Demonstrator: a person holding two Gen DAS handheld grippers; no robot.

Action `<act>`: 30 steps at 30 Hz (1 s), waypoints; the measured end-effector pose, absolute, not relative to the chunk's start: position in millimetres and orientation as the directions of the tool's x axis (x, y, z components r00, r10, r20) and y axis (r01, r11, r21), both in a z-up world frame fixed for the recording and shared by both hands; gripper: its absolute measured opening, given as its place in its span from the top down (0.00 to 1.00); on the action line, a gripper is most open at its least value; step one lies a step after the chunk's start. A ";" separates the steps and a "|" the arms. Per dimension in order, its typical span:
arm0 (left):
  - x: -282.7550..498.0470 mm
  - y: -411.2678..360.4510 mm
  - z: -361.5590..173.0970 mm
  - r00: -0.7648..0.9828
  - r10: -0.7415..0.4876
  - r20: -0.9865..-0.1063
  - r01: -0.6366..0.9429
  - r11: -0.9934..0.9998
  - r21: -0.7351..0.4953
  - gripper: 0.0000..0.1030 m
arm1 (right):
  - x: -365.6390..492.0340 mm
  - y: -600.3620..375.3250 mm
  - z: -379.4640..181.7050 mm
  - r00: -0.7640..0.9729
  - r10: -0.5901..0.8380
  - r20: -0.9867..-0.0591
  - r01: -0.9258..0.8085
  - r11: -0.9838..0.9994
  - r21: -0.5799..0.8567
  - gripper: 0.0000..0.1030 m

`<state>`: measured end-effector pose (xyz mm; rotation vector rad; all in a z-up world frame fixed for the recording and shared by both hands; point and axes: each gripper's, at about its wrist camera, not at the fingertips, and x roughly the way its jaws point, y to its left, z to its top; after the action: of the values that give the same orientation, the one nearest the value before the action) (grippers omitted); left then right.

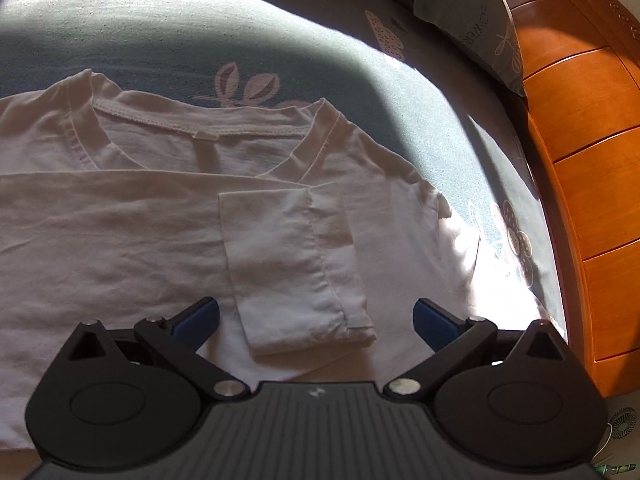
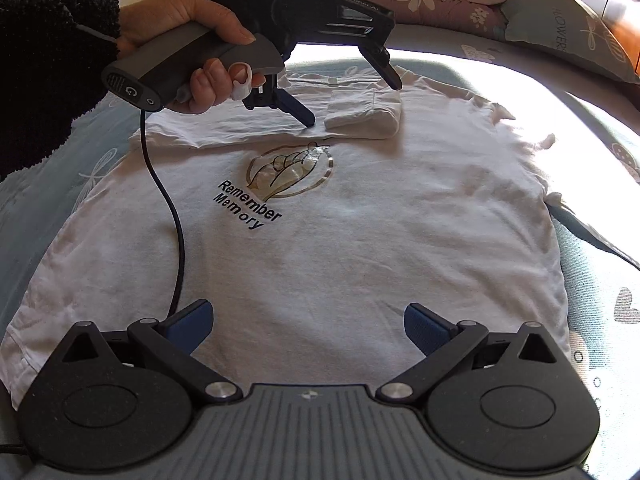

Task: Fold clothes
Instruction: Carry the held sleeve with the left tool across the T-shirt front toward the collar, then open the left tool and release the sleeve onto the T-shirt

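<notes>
1. On the bed point(image 2: 48, 200), a white T-shirt point(image 2: 360, 240) lies flat with its print facing up. The print says "Remember Memory" point(image 2: 248, 206).
2. One sleeve point(image 1: 296, 272) is already folded in and lies on top of the shirt, near the collar point(image 1: 192, 128).
3. From the left gripper point(image 1: 316, 316), that folded sleeve is right in front, between the two blue fingers point(image 1: 198, 318). The fingers are wide apart and hold nothing.
4. The sleeve's long side runs away from the left gripper, toward the collar.
5. Seen from the right wrist camera, the left gripper point(image 2: 354, 100) hangs over the top of the shirt. A hand point(image 2: 192, 40) holds its grip, and one finger tip is very near the cloth, but I cannot tell if it touches.
6. The right gripper point(image 2: 308, 328) is at the bottom end of the shirt, over the hem side. Its fingers point(image 2: 424, 326) are wide apart too, and empty.
7. The shirt's long side runs from the right gripper up to the left gripper.
8. So the left gripper is nearer the sleeve and collar, and the right gripper is nearer the hem. I think the next fold needs each one to take the end close to it.
</notes>
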<state>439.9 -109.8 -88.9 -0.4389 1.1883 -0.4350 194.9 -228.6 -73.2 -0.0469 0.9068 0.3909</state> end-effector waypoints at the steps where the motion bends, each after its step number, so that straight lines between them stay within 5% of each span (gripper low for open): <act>1: 440.1 -112.7 -87.2 0.330 -0.558 -0.761 0.089 0.821 -0.564 0.01 | 195.3 -228.9 -73.3 0.551 0.310 -0.775 -0.348 0.929 0.124 0.00; 11: 444.0 -202.2 -45.6 0.222 -0.785 -0.579 0.323 0.619 -0.716 0.01 | 198.3 -231.0 -77.6 0.545 0.308 -0.779 -0.335 0.933 0.134 0.00; 17: 412.4 -217.3 -23.8 0.164 -0.742 -0.650 0.484 0.635 -0.602 0.01 | 198.3 -232.3 -76.8 0.546 0.311 -0.778 -0.333 0.933 0.139 0.00; 30: 383.4 7.3 11.1 0.480 -0.477 -0.736 0.176 0.874 -0.452 0.01 | 201.8 -234.2 -80.2 0.545 0.299 -0.783 -0.318 0.938 0.137 0.00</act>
<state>383.4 7.3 11.1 -0.3368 0.9962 -0.4078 201.8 -234.2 -80.2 -0.0224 0.9248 0.3659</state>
